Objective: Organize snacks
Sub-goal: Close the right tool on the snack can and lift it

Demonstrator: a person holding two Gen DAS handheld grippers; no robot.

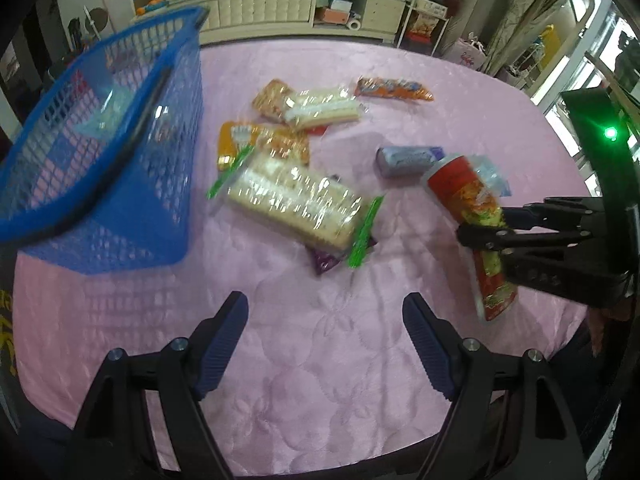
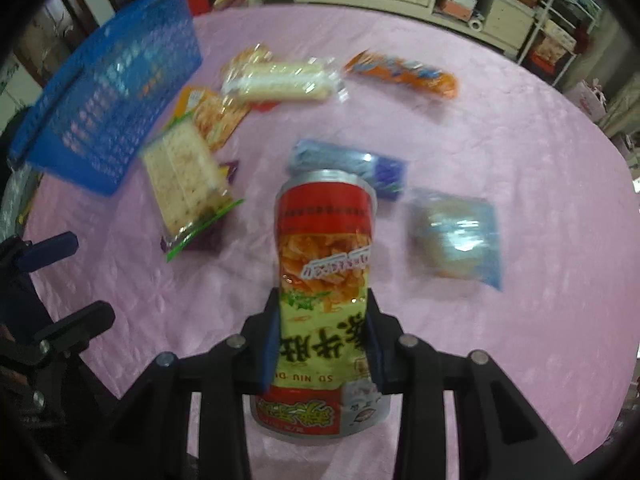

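- My right gripper (image 2: 322, 344) is clenched on the red and yellow snack can (image 2: 325, 272), pads pressing its sides about midway down its length, with the can clear of the pink tablecloth (image 2: 500, 128).
- My left gripper (image 1: 324, 344) stands released with nothing between its fingers, above bare cloth.
- The blue basket (image 1: 120, 184) sits at the far left of the table, tilted in my left view.
- Loose on the cloth lie a clear cracker pack (image 1: 296, 204), an orange packet (image 1: 394, 89), a purple packet (image 1: 408, 160) and a blue-wrapped bun (image 2: 456, 236), which lies just right of the can.
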